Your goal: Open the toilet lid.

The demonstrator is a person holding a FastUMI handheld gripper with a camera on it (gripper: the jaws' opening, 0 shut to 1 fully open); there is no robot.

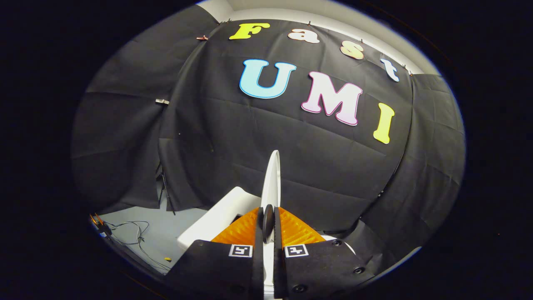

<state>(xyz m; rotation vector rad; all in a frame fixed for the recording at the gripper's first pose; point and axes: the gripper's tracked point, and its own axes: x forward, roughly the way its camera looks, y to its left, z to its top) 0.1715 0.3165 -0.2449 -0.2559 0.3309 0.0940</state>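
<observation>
White and thin, the lid (271,177) stands near upright on edge between my gripper (268,223) fingers, which are pinched on its rim, so I judge the lifting nearly done, release still to come.

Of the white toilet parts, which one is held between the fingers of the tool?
The thin lid, standing on edge, rises between the fingers of the tool, which pinch it. The blocky white body lies lower, beside them, untouched.

Raised toilet lid (271,179) fills the gap between the tongs (269,223); space either side stays free.
</observation>
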